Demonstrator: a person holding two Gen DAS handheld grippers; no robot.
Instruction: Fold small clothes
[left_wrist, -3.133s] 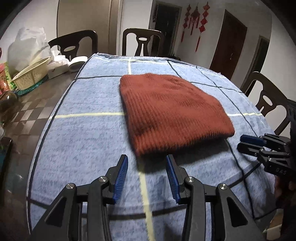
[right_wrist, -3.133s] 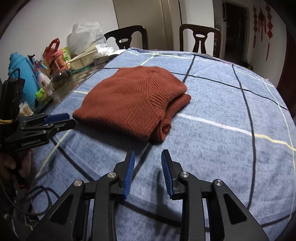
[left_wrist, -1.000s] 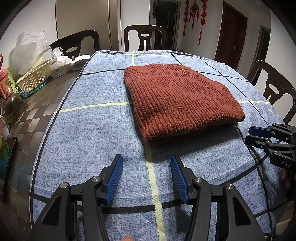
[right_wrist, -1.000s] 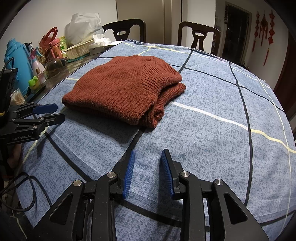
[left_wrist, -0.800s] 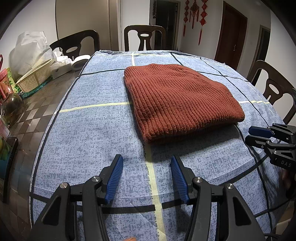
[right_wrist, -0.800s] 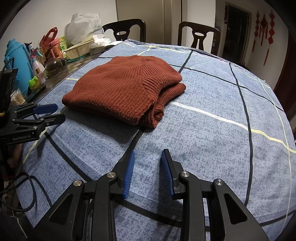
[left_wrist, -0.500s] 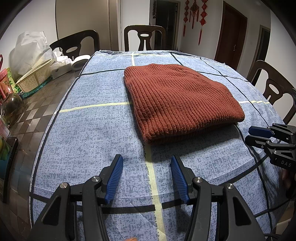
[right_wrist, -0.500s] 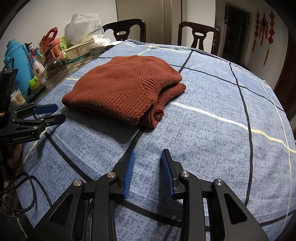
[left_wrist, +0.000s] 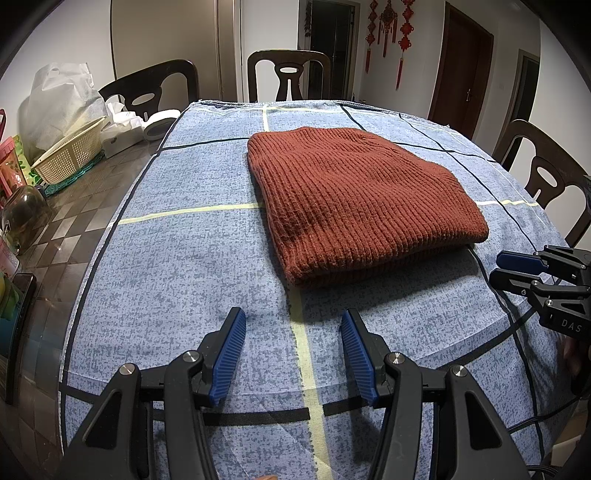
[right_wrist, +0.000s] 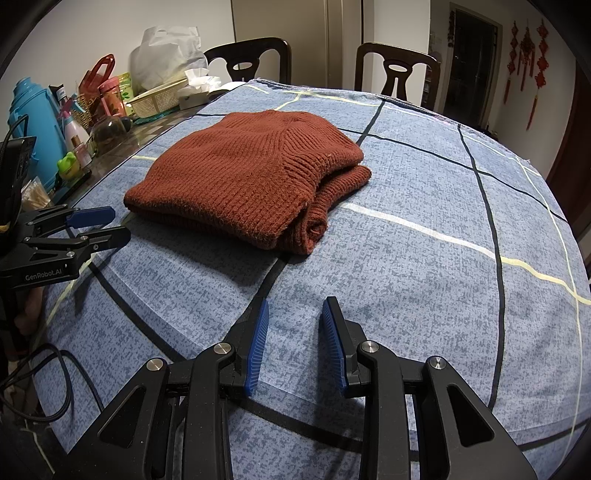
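Note:
A rust-brown knitted sweater (left_wrist: 354, 199) lies folded into a thick rectangle on the blue checked cloth (left_wrist: 184, 258); in the right wrist view the sweater (right_wrist: 251, 173) shows its stacked folded edges at the near right corner. My left gripper (left_wrist: 293, 321) hovers open over the cloth, short of the sweater's near edge, nothing between its blue pads. My right gripper (right_wrist: 295, 314) is open too, apart from the sweater, over bare cloth. Each gripper shows in the other's view: the right gripper (left_wrist: 496, 266) at the right edge, the left gripper (right_wrist: 118, 223) at the left.
Dark wooden chairs (left_wrist: 288, 74) ring the table. On the uncovered left strip stand a woven basket (left_wrist: 70, 155), a tissue box (left_wrist: 122, 133), a white bag (right_wrist: 166, 51), a blue flask (right_wrist: 29, 110), bottles and jars (right_wrist: 74, 136). A cable (right_wrist: 55, 387) loops off the near left edge.
Since about three seconds ago both grippers have drawn back a little from the sweater. Over the last second nothing has moved.

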